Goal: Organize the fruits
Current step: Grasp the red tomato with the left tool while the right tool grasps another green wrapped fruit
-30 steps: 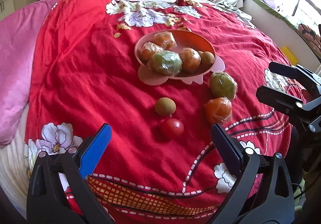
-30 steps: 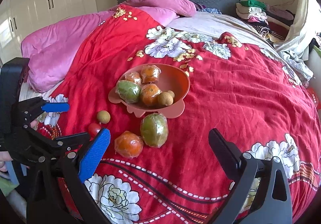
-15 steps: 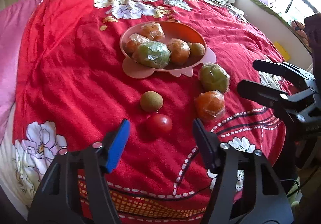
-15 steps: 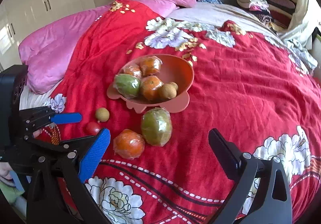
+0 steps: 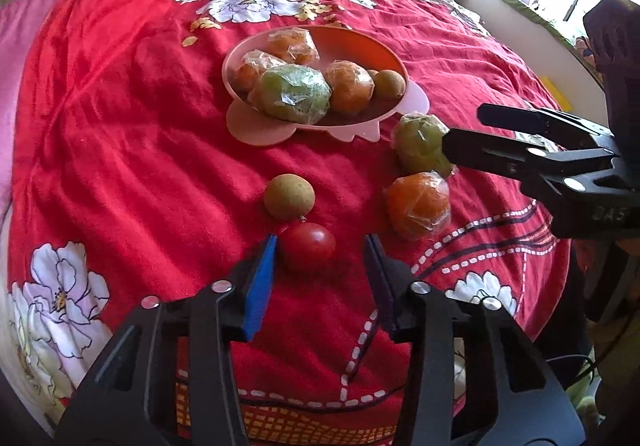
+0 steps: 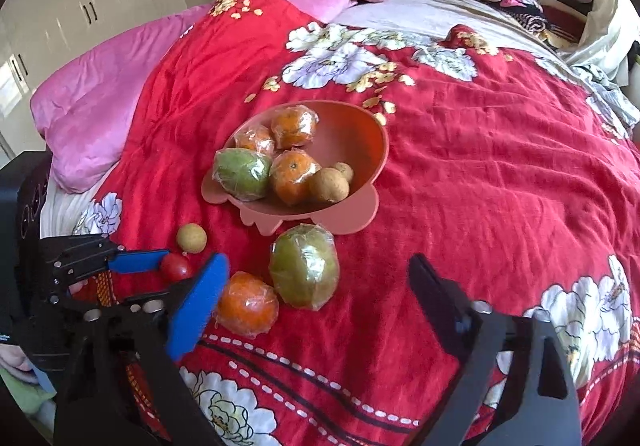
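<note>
The left gripper (image 5: 318, 242), black-framed with one blue pad, was closing around the small glossy red tomato (image 5: 307, 251) that lay on the red flowered bedspread (image 5: 120, 150); the blue pad sat against the tomato's left side while the dark pad on the right stood apart from it, so nothing was clamped. The right gripper (image 6: 316, 278), of the same build, hung above the loose wrapped fruit with its jaws wide and narrowing, the plastic-wrapped green fruit (image 6: 305, 271) lying between them but untouched and the plastic-wrapped orange (image 6: 248, 304) just beside its blue pad. The pink plastic bowl with a scalloped base (image 6: 360, 134) lay further up the bed, holding three wrapped oranges, one wrapped green fruit and two small brown fruits. A round tan-brown fruit (image 5: 289, 196) touched or nearly touched the tomato on its far side. To do this pick well, the left jaws probably needed centring first, so that both pads met the tomato at its widest part rather than pushing it sideways on soft cloth. A gentle squeeze seemed wise, since a tomato bruises and its smooth skin can slip. Lifting straight up would likely avoid nudging the brown fruit. The right gripper would do best to wait clear of the other's path towards the bowl.
</note>
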